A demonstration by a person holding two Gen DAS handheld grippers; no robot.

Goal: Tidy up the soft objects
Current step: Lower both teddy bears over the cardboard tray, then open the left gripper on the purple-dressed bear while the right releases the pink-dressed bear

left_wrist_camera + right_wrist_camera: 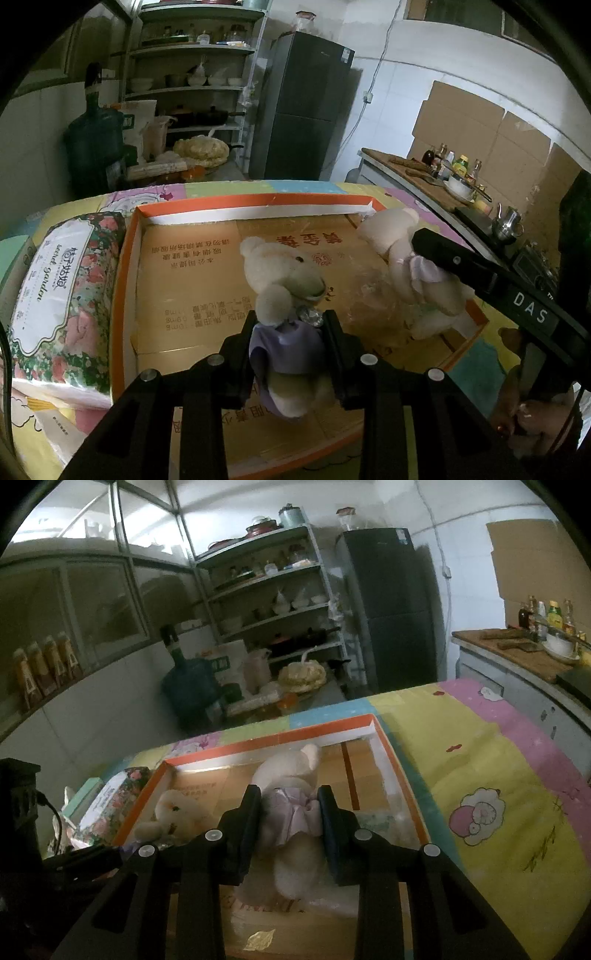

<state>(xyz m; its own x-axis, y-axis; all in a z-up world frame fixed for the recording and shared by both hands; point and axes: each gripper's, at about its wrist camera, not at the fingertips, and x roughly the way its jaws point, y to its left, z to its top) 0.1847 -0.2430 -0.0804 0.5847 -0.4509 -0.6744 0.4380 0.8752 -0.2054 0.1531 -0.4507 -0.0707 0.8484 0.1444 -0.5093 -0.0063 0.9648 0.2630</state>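
Two cream plush bears sit inside the shallow orange-rimmed box [129,258], which rests on a pastel patchwork cloth [480,760]. The left gripper [290,326] is clamped on the left bear [284,280] around its lilac dress, the head poking up beyond the fingertips. The right gripper [289,805] is closed on the right bear [291,812] at its pale pink skirt, head pointing toward the far corner of the box. Both toys look close to the cardboard floor; whether they touch it cannot be told.

Several things could go wrong from here. Each grip seems to be on thin cloth and loose stuffing, so a quick lift may let a bear slide out or dangle by its dress. In the left view the right tool's black body crosses near the right bear, so the grippers are working near each other and a careless swing could knock one toy with the other tool. A crinkled clear film [391,812] lies on the box floor near the right bear and could catch on a finger. The floral tissue pack [59,295] lies just beside the box's left wall and could be nudged.
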